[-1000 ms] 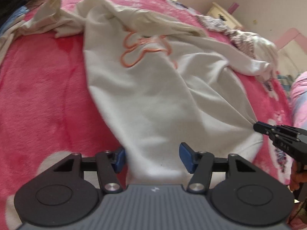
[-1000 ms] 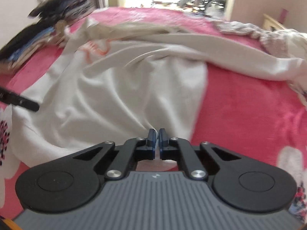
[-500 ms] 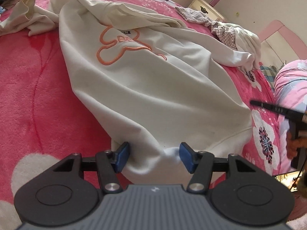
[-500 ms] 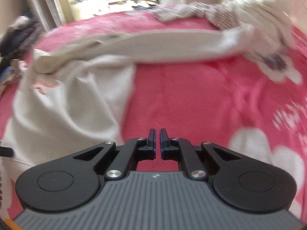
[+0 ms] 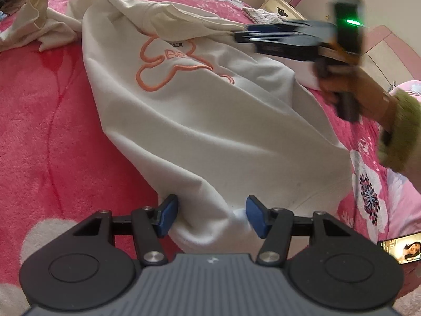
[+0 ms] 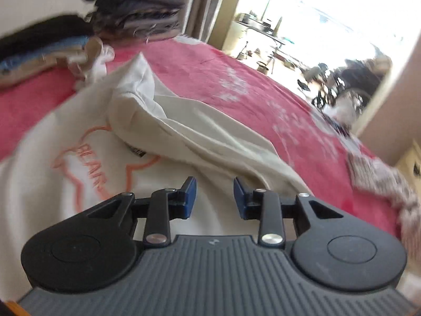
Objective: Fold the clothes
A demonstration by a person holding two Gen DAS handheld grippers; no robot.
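A cream sweatshirt (image 5: 197,121) with an orange outline print lies spread on the pink bed cover (image 5: 39,131). My left gripper (image 5: 211,216) is open at the near hem, and a bunched piece of that hem lies loose between its blue pads. My right gripper (image 5: 236,35), blurred and held by a person's hand (image 5: 342,84), hovers over the upper chest. In the right wrist view the right gripper (image 6: 214,197) has its jaws opening with nothing between them. It is just above the sweatshirt (image 6: 39,184), next to the sleeve (image 6: 210,137) that is folded across the chest.
A pile of dark and blue clothes (image 6: 131,15) sits at the bed's far left. A patterned garment (image 6: 381,179) lies at the right edge. A phone (image 5: 400,247) rests near the bed's right side. A green cuff (image 5: 400,137) covers the person's wrist.
My right gripper left the hem's right corner, swung across to the chest near the folded sleeve, rolled, and its jaws parted. The left gripper stayed at the hem, still open.
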